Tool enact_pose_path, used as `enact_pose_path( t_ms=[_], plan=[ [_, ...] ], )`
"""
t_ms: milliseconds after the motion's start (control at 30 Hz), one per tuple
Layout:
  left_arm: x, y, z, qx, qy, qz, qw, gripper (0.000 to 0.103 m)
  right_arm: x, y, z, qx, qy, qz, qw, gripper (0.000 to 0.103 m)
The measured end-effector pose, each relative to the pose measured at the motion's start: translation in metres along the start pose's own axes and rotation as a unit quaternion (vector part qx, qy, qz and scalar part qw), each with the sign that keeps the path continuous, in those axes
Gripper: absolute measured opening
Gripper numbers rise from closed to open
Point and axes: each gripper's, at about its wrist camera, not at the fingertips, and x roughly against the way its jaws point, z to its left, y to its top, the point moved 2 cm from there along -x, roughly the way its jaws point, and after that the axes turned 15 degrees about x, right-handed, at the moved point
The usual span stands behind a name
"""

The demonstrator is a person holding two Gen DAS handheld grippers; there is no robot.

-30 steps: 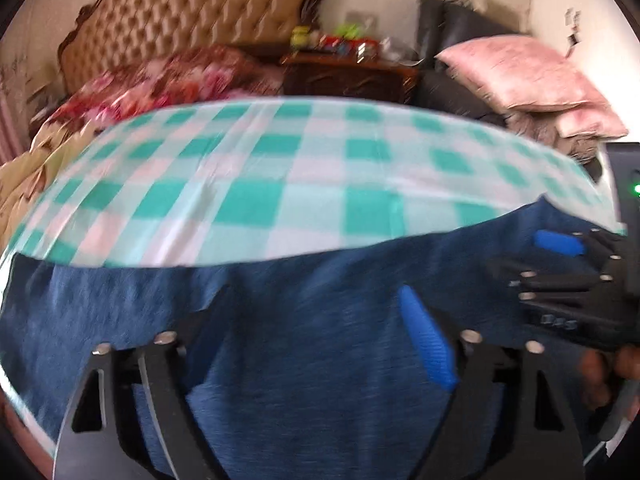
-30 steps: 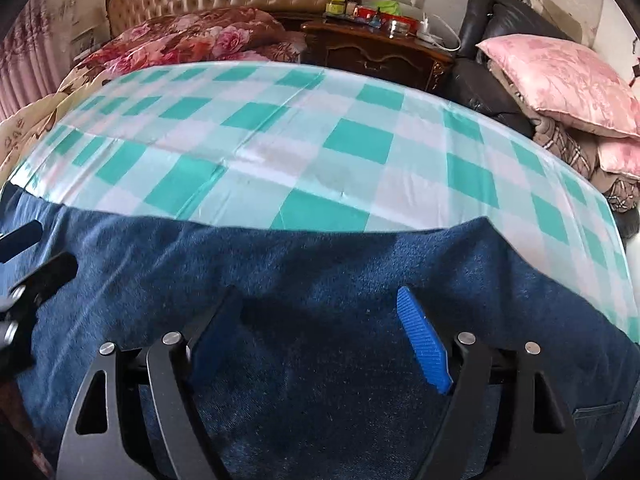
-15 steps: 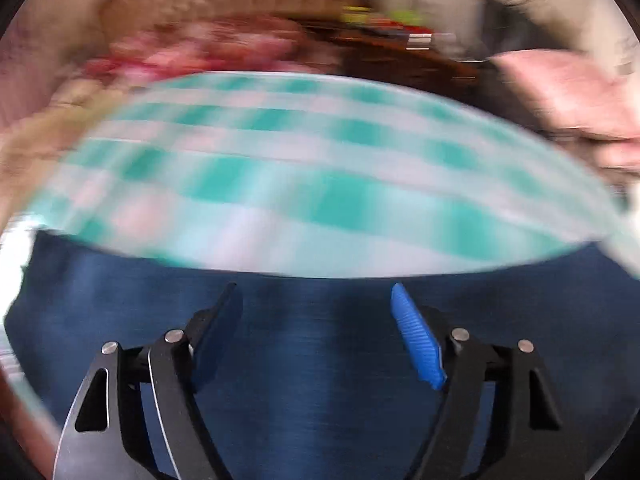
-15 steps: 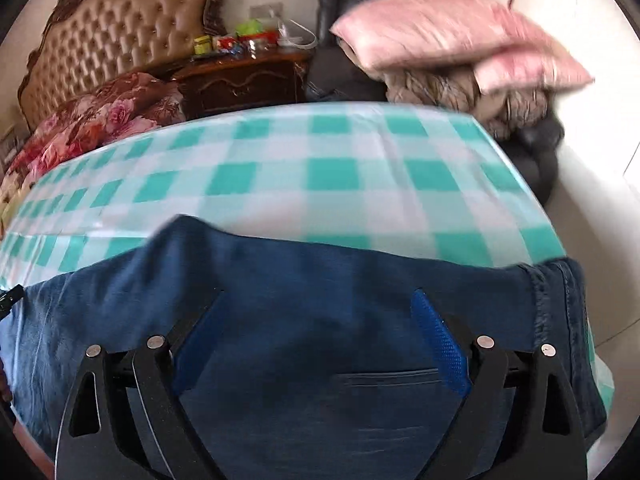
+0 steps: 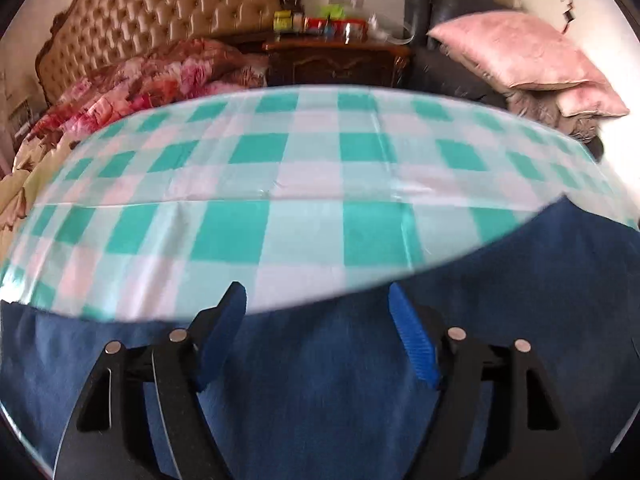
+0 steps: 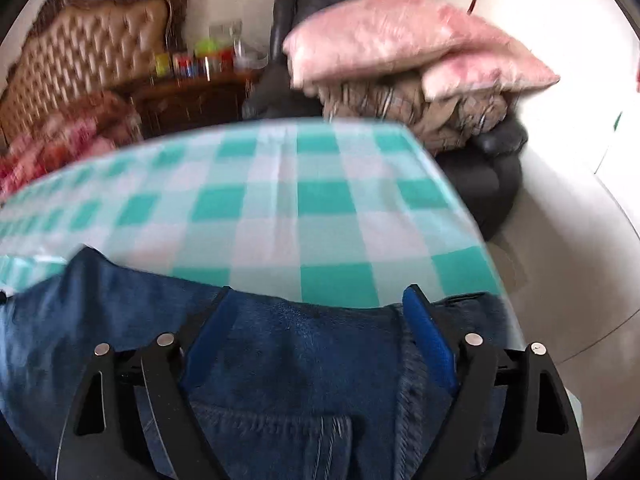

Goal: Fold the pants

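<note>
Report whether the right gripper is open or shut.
Open. The right gripper has its blue pads spread wide over the jeans, denim showing between them.

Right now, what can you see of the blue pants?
The pants are dark blue denim, spread flat along the near edge of the green-checked tablecloth. The right view shows stitched seams and what looks like a pocket edge. Both grippers, left and right, hover open over them; whether they touch is unclear.
</note>
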Motion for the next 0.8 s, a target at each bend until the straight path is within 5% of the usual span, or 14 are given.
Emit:
enact_pose_path(
  t_ms=[100, 200, 300, 467, 800],
  plan=[
    [0.025, -0.031, 0.013, 0.002, 0.057, 0.013, 0.9983, 0.075, -0.001, -0.022, -0.012, 0.002, -0.027, 0.045, 0.999, 0.082],
    [0.049, -0.056, 0.034, 0.064, 0.084, 0.032, 0.9939, 0.075, -0.015, -0.049, -0.027, 0.009, -0.054, 0.099, 0.994, 0.083],
    [0.073, -0.075, 0.039, 0.071, 0.103, 0.029, 0.9917, 0.075, 0.005, -0.059, -0.047, -0.041, -0.069, 0.093, 0.992, 0.084],
    [0.093, -0.094, 0.026, 0.055, 0.086, 0.039, 0.9940, 0.075, 0.071, -0.081, -0.018, -0.055, -0.012, 0.056, 0.997, 0.084],
    [0.108, -0.127, 0.020, 0.041, 0.064, 0.046, 0.9960, 0.075, 0.088, -0.144, 0.007, -0.027, -0.022, 0.142, 0.989, 0.083]
  ],
)
